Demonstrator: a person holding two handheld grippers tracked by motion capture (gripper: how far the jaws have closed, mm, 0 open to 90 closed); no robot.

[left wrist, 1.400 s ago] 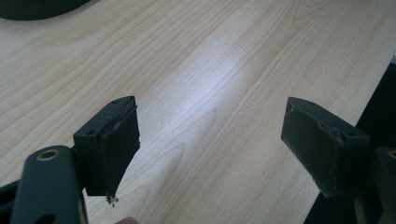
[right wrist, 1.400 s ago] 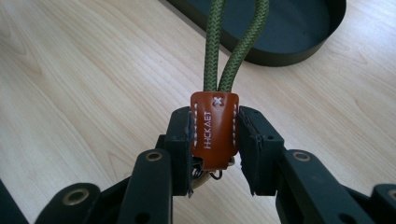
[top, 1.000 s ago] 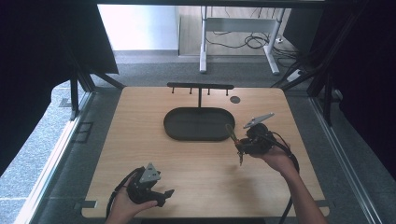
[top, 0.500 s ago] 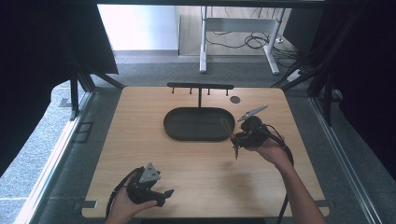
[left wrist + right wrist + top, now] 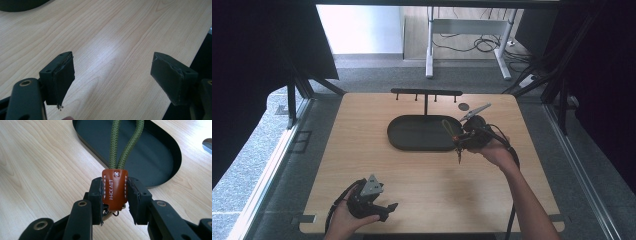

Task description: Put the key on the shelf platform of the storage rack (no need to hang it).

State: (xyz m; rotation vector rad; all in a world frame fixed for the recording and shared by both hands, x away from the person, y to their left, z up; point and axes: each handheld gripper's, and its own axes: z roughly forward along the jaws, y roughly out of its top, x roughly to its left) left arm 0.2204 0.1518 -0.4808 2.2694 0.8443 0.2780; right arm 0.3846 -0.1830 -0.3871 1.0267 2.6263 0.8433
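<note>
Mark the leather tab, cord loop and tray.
leather tab (image 5: 114, 188), right gripper view, middle of its brown face
cord loop (image 5: 127, 147), right gripper view, right strand
tray (image 5: 419, 146), high view, near rim

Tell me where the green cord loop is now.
In the right gripper view, the green cord loop rises from a brown leather tab clamped in the right gripper, above the black tray.
</note>
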